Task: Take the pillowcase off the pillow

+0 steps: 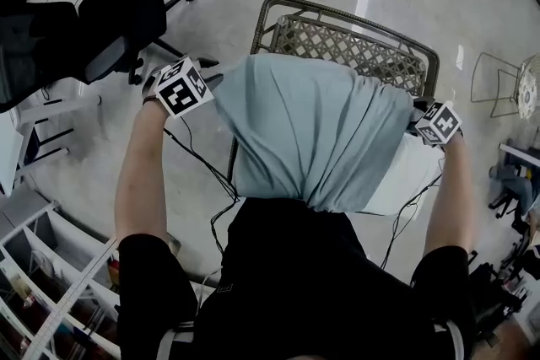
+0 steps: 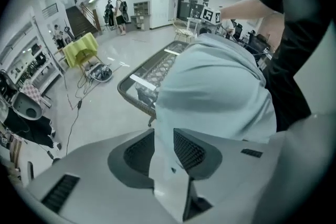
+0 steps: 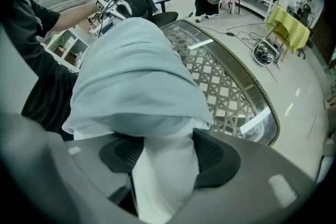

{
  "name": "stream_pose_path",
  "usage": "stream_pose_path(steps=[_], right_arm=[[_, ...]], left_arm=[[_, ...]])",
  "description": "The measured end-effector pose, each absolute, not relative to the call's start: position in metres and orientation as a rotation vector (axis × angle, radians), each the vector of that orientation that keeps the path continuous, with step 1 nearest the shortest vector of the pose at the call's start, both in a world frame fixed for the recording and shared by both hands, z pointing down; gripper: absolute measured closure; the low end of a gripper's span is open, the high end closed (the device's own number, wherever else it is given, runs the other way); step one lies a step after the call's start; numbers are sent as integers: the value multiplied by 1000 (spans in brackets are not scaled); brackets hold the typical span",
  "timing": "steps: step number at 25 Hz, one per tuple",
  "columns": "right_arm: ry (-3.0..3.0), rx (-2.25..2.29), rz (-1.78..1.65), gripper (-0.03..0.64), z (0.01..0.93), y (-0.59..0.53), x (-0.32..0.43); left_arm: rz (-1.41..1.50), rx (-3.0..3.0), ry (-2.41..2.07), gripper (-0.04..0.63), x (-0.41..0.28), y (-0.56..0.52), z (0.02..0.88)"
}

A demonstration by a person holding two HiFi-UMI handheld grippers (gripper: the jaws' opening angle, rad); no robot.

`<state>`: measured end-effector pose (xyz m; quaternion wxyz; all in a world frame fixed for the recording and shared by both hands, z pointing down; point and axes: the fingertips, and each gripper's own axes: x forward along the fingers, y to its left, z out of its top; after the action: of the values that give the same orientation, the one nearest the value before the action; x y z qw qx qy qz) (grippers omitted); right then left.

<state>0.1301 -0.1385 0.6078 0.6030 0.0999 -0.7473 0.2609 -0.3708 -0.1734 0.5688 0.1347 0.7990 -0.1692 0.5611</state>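
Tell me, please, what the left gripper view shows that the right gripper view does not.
Only the left gripper view: blue pillowcase fabric between the left gripper's jaws, and a staircase behind. Only the right gripper view: the bare white pillow filling the right gripper's jaws, and a black office chair. Both: the bulging pillowcase, the wicker table below, and the person's black shirt.
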Motion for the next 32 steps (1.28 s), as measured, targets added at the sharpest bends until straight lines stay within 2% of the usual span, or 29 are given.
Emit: stream_pose_path(steps=[4, 7, 10, 11, 14, 15, 20, 26, 30, 32], right_arm=[[-1725, 241, 595, 312, 606, -137, 129], [-1729, 246, 594, 309, 606, -137, 128], [-1730, 247, 591, 305, 608, -137, 126], [-1729, 245, 590, 305, 609, -138, 126], [-1704, 232, 592, 305, 613, -138, 127], [-1692, 228, 596, 307, 614, -138, 128], [-1712, 237, 653, 346, 607, -138, 133], [-1735, 247, 699, 364, 603, -139, 134], [-1678, 268, 731, 371, 606, -127, 156], [-1672, 284, 752, 371, 606, -121, 166]], left_arm=[[1626, 2380, -401, 462, -338, -197, 575], [1716, 2364, -248, 391, -319, -200, 607], [1751, 2359, -123, 387, -305, -198, 625], [1761, 2355, -91, 396, -303, -196, 626], [1838, 2327, -63, 553, -304, -196, 631], [1873, 2313, -74, 583, -307, -196, 632], [2002, 2288, -153, 588, -334, -196, 623], [1895, 2278, -279, 589, -371, -175, 611], [2246, 1907, -219, 592, -488, -126, 628], [2084, 1923, -360, 592, -516, -111, 614]])
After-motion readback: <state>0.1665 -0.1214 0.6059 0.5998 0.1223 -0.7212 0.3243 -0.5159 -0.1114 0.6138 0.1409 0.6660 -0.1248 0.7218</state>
